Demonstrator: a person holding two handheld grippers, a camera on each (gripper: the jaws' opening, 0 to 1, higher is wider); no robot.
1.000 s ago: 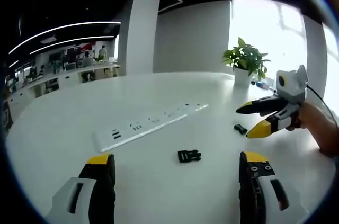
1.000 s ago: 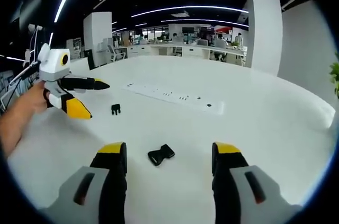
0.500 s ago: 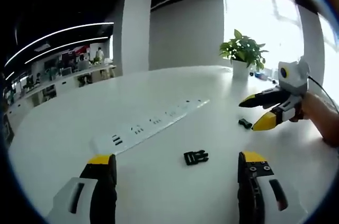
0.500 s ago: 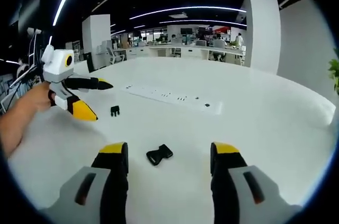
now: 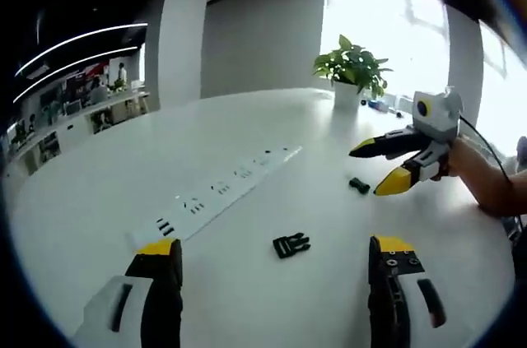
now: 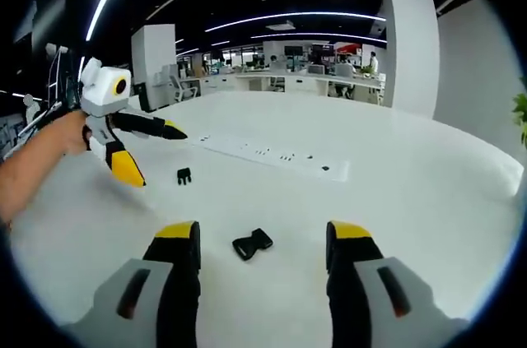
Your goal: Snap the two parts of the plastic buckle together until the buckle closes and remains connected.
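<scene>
On the white table (image 5: 247, 134), both buckle parts lie apart: one (image 5: 291, 244) between the left gripper's (image 5: 272, 259) wide, empty jaws, another (image 6: 252, 243) between the right gripper's (image 6: 262, 237), likewise spread and empty.

worktop (image 5: 247, 142) is smooth white with a soft sheen, picks up window glare. both buckle parts, the pronged one (image 5: 291, 244) and the socket one (image 6: 252, 243), look like black moulded plastic, slightly shiny. power strip (image 6: 272, 153) is white plastic, pretty matt. the hand-held gripper (image 6: 260, 253) jaws look matt black with yellow tips.
</scene>
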